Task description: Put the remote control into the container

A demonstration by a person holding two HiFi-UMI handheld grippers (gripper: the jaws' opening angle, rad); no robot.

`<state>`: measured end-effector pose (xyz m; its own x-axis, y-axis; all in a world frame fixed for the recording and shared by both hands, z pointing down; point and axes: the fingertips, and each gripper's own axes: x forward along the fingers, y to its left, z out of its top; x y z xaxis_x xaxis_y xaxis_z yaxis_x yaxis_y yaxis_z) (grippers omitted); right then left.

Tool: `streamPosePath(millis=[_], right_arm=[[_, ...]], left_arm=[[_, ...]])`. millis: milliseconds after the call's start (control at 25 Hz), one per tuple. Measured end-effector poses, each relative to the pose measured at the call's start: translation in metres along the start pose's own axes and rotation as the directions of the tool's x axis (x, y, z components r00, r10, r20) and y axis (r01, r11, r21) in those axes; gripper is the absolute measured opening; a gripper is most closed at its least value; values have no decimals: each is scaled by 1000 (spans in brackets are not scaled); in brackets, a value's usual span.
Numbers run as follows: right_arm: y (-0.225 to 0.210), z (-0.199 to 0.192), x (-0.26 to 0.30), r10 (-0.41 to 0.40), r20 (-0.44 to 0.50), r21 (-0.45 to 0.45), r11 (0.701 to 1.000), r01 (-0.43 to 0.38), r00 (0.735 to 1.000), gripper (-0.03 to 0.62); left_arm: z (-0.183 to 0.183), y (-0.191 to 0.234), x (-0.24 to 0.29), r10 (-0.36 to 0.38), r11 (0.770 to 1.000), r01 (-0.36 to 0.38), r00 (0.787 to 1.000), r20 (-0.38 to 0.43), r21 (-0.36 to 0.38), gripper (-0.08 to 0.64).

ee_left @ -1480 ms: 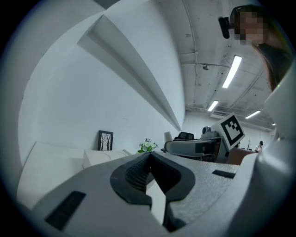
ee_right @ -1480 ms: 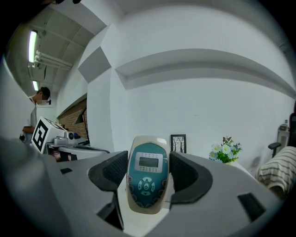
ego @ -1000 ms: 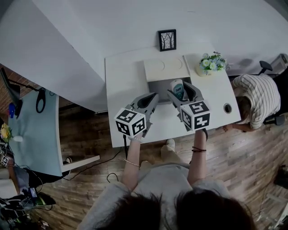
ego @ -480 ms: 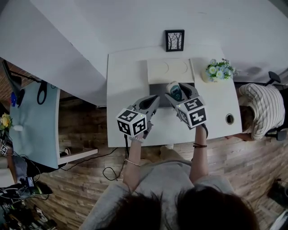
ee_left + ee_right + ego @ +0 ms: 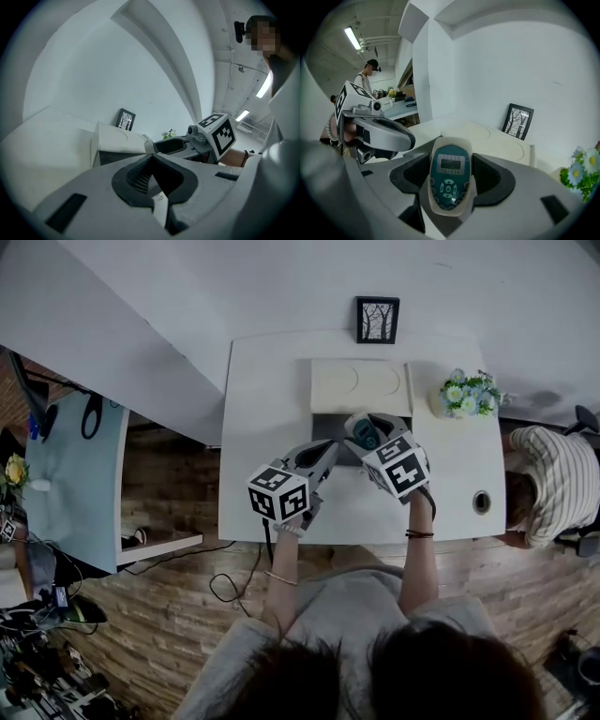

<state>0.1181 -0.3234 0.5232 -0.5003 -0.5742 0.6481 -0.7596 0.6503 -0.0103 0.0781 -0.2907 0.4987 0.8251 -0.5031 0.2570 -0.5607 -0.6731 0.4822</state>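
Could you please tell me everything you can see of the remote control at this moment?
The remote control is a small, oval, plastic-looking handset: a pale cream shell round a teal face, with a grey display near the top and a cluster of round buttons below. It is clamped between the dark pads of the right gripper, face toward that gripper's camera, display end pointing away. In the head view it appears held over the dark opening of the container, off the white table.
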Motion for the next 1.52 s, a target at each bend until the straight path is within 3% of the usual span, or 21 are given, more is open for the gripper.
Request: streamPosePath(millis=[400, 760, 1520], right_arm=[[-2, -21, 18, 101, -120, -56, 992, -109, 988, 282], [9, -44, 39, 181, -257, -110, 970, -215, 949, 282], [12, -65, 61, 147, -405, -189, 952, -240, 902, 282]], left_arm=[[-12, 8, 5, 40, 999, -41, 999, -25, -35, 3], [-17, 14, 12, 52, 997, -55, 997, -48, -51, 3], [-20, 15, 9, 44, 996, -50, 996, -81, -74, 3]])
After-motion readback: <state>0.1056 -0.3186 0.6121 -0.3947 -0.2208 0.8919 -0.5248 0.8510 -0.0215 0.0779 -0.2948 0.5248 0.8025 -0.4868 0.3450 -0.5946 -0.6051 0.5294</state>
